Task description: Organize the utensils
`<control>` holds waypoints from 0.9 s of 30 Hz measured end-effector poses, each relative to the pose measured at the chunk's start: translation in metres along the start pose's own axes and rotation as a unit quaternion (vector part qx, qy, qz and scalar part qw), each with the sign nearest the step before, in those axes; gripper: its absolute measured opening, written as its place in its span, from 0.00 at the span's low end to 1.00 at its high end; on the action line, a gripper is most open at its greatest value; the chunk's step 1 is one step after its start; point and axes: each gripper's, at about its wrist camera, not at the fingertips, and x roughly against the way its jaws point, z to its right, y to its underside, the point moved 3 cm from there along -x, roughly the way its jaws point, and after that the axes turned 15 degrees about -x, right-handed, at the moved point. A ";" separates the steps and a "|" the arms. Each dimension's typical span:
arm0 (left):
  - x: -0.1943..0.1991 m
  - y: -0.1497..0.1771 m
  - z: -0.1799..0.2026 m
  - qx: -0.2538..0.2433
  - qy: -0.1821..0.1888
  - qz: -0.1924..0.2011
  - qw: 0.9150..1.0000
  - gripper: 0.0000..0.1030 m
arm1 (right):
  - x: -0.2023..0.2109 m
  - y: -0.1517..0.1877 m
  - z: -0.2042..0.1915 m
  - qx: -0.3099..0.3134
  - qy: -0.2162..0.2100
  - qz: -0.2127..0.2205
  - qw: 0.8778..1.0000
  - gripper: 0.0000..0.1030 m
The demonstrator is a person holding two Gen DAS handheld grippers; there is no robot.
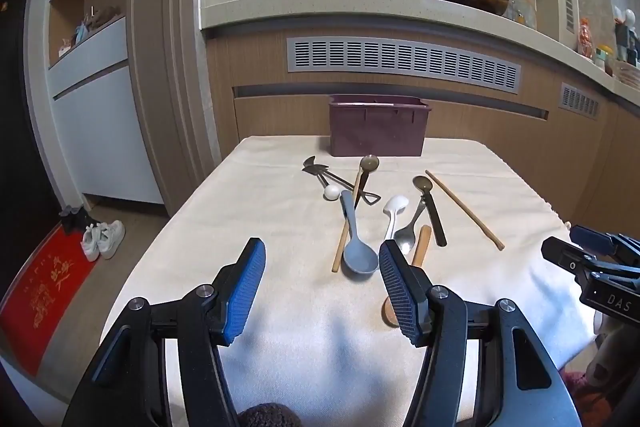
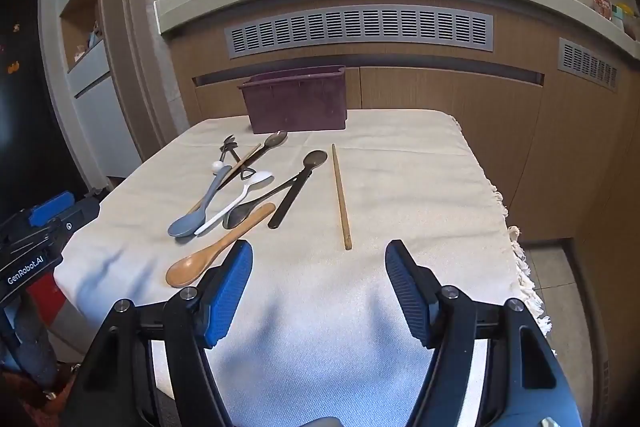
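A dark purple bin (image 1: pixel 378 125) (image 2: pixel 297 103) stands at the far edge of the cloth-covered table (image 1: pixel 256 211) (image 2: pixel 400 187). Loose utensils lie in front of it: a grey-blue spoon (image 1: pixel 358 251) (image 2: pixel 192 217), a white spoon (image 1: pixel 394 213) (image 2: pixel 236 201), a wooden spoon (image 1: pixel 420 247) (image 2: pixel 212 255), dark spoons (image 1: pixel 430 203) (image 2: pixel 298 181), a metal spoon (image 1: pixel 406 237) and a single chopstick (image 1: pixel 464 209) (image 2: pixel 341 197). My left gripper (image 1: pixel 322 285) is open and empty near the grey-blue spoon. My right gripper (image 2: pixel 319 287) is open and empty near the chopstick's near end.
A small white ball-ended utensil (image 1: pixel 332 193) and dark metal forks (image 1: pixel 316 167) lie left of the pile. A wooden counter with vents (image 1: pixel 400 61) stands behind the table. Shoes (image 1: pixel 102 239) and a red mat (image 1: pixel 44 295) lie on the floor to the left.
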 end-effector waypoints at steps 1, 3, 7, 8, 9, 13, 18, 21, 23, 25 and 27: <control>0.001 0.002 0.001 0.003 0.000 0.000 1.000 0.58 | -0.001 0.000 0.001 -0.002 -0.001 -0.001 1.000 0.64; 0.001 0.002 0.000 0.004 0.002 0.001 1.000 0.58 | -0.002 0.000 0.001 -0.005 -0.001 -0.004 1.000 0.64; 0.001 0.001 -0.004 0.007 0.007 -0.004 1.000 0.58 | -0.005 -0.001 0.003 -0.010 -0.002 -0.009 1.000 0.64; 0.001 0.001 -0.005 0.009 0.007 -0.006 1.000 0.58 | -0.006 -0.001 0.002 -0.013 -0.003 -0.010 1.000 0.64; 0.001 0.002 -0.004 0.009 0.008 -0.006 1.000 0.58 | -0.007 -0.001 0.002 -0.014 -0.004 -0.011 1.000 0.64; 0.000 0.000 -0.004 0.009 0.008 -0.007 1.000 0.58 | -0.009 0.000 0.002 -0.017 -0.003 -0.015 1.000 0.64; 0.000 0.000 -0.003 0.010 0.007 -0.008 1.000 0.58 | -0.011 -0.001 0.002 -0.019 -0.002 -0.017 1.000 0.64; 0.000 0.000 -0.003 0.010 0.007 -0.009 1.000 0.58 | -0.011 0.000 0.003 -0.020 -0.001 -0.018 1.000 0.64; 0.000 0.000 -0.003 0.010 0.007 -0.009 1.000 0.58 | -0.012 0.000 0.004 -0.020 0.000 -0.019 1.000 0.64; -0.002 0.001 -0.002 0.010 0.007 -0.010 1.000 0.58 | -0.013 0.000 0.004 -0.021 0.001 -0.020 1.000 0.64; -0.003 0.003 0.000 0.011 0.007 -0.011 1.000 0.58 | -0.013 0.000 0.003 -0.022 0.001 -0.021 1.000 0.64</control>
